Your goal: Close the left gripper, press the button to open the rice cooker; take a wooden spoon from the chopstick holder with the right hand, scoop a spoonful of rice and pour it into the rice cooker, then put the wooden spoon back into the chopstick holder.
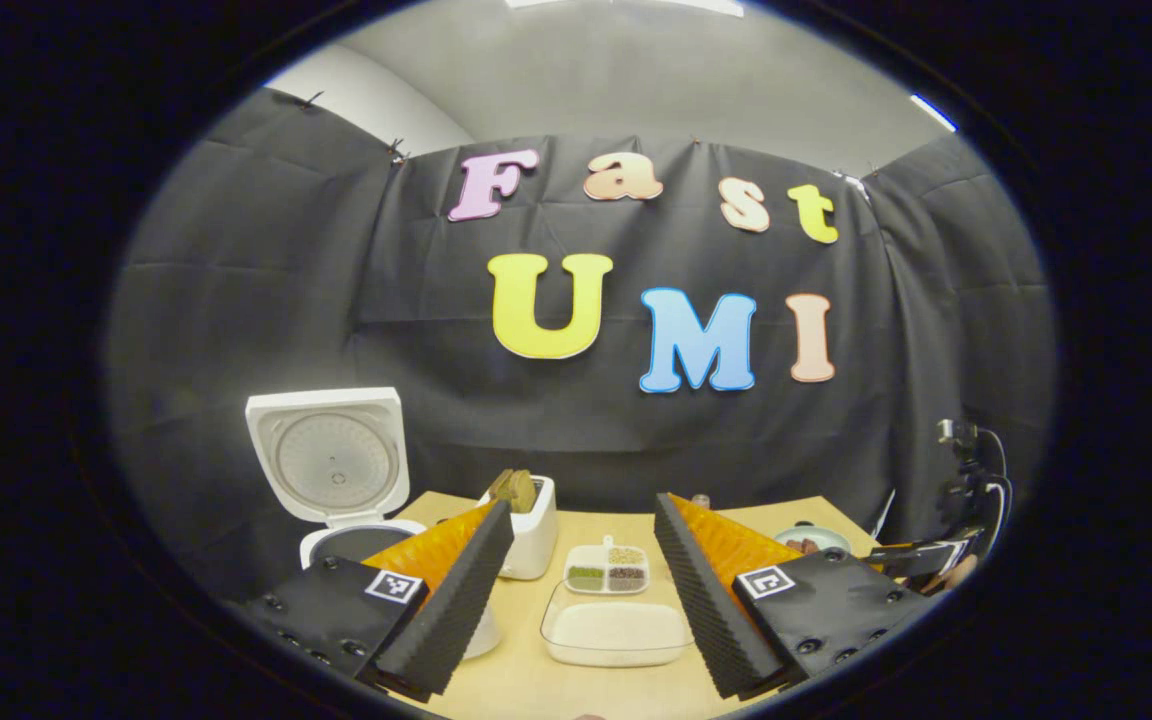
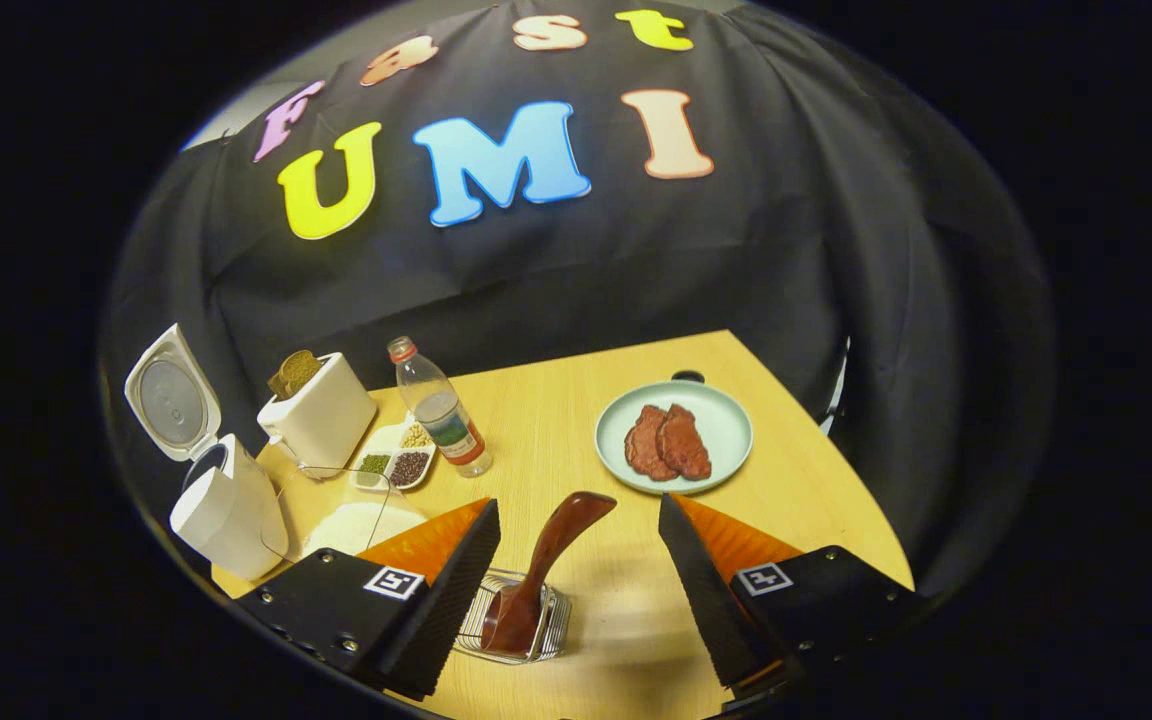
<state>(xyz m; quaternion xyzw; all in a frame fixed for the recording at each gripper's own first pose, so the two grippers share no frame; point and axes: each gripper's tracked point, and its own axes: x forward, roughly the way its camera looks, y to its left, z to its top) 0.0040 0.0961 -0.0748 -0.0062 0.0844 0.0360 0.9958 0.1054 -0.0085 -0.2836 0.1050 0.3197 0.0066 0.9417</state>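
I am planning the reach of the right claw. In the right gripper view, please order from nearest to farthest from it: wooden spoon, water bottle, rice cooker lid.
1. Wooden spoon: between the open fingers of the right claw, standing in its wire holder.
2. Water bottle: farther back, slightly left.
3. Rice cooker lid: far left edge of the table, raised open.

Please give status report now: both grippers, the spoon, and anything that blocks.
Both grippers open, empty. Rice cooker lid up. Wooden spoon in chopstick holder, between right gripper fingers, not gripped. Nothing blocking.

A plate (image 2: pixel 726 425) of meat (image 2: pixel 667 442), a bottle (image 2: pixel 439 407), a toaster (image 2: pixel 321 415).
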